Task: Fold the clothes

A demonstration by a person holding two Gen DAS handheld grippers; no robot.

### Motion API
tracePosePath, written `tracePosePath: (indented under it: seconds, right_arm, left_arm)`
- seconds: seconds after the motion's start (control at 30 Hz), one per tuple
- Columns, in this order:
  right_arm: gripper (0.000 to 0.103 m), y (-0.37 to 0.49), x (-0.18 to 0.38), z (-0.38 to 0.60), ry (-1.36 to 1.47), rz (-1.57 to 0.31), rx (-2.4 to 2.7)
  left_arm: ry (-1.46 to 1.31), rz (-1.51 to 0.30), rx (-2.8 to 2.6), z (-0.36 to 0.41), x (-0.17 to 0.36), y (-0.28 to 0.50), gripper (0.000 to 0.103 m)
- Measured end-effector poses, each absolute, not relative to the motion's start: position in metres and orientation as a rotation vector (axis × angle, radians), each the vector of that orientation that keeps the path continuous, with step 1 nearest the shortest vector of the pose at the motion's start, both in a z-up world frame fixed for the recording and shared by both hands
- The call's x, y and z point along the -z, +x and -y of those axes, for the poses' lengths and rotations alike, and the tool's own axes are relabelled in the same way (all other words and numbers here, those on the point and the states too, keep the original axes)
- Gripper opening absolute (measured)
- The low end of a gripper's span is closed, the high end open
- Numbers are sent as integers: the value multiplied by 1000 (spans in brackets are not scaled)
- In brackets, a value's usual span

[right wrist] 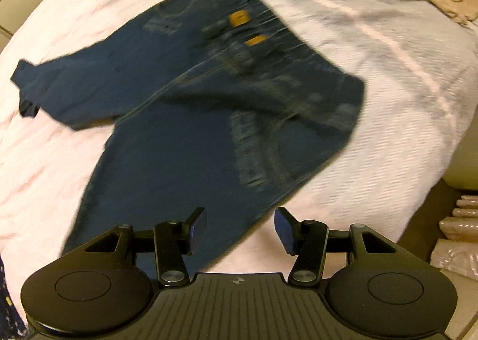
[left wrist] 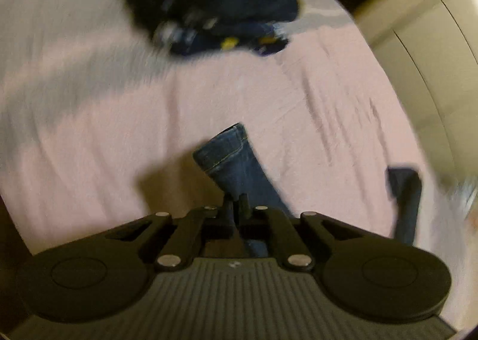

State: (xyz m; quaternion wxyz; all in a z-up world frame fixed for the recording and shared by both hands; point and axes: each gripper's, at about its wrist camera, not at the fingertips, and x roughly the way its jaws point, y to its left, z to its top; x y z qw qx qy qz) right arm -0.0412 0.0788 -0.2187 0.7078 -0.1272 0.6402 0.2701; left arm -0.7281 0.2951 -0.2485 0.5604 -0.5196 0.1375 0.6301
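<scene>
One pair of jeans point(right wrist: 191, 107) lies spread on the bed point(right wrist: 388, 77), waistband away from the right camera, both legs apart and not yet laid together, so the folding looks barely begun. The left gripper point(left wrist: 237, 201) is clamped on one leg's hem point(left wrist: 227, 151), lifted a little off the sheet. The right gripper point(right wrist: 240, 228) hangs over the other leg with fingers apart, holding nothing. Left to do: stack the legs, then fold lengthwise. Two grippers, one garment being worked.
</scene>
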Motion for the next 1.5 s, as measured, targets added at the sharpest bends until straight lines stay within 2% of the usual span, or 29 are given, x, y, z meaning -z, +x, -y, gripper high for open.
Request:
tracePosePath:
  seconds: [0.13, 0.3, 0.4, 0.5, 0.77, 1.0, 1.07, 1.1, 1.13, 1.2, 1.3, 1.37, 1.4, 1.43, 1.5]
  right_arm:
    - [54, -16, 235, -47, -281, -1430, -570]
    - [54, 22, 249, 1, -246, -1407, -542]
    - [54, 45, 252, 26, -178, -1375, -529]
    - [54, 74, 256, 41, -121, -1324, -538]
    - [54, 130, 272, -7, -290, -1137, -1001]
    - [53, 157, 315, -51, -402, -1271, -1313]
    - [45, 162, 317, -54, -395, -1305, -1359]
    - [26, 165, 319, -55, -392, -1322, -1382]
    - [13, 172, 319, -53, -352, -1351, -1389]
    - [9, 184, 317, -49, -268, -1410, -1416]
    - [9, 188, 307, -44, -265, -1414, -1454]
    - [20, 189, 308, -45, -323, -1356, -1389]
    - [35, 191, 311, -48, -330, -1369, -1371]
    - [40, 193, 315, -50, -317, -1396, -1372]
    - [40, 194, 321, -55, -288, -1438, -1391]
  left_arm:
    - [-1310, -545, -1593, -304, 304, -729, 9]
    - [-1104, -727, -1676, -305, 288, -687, 11]
    - [-1058, -752, -1674, -289, 263, -671, 11]
    - [-1091, -695, -1680, -266, 244, -650, 11]
    - [-1125, -701, -1493, -237, 229, -541, 12]
    - [-1163, -718, -1394, -227, 247, -473, 13]
    - [-1180, -721, -1386, -225, 250, -463, 13]
    - [-1186, -724, -1380, -224, 250, -458, 13]
    - [-1191, -726, -1375, -223, 251, -453, 13]
    - [-1194, -729, -1370, -224, 253, -446, 13]
    - [-1195, -729, -1365, -226, 252, -436, 13]
    - [-1191, -727, -1361, -229, 250, -430, 13]
    - [-1187, -725, -1357, -230, 250, -428, 13]
    - [-1184, -724, -1353, -232, 249, -425, 13]
    - [-1179, -722, -1342, -234, 248, -422, 13]
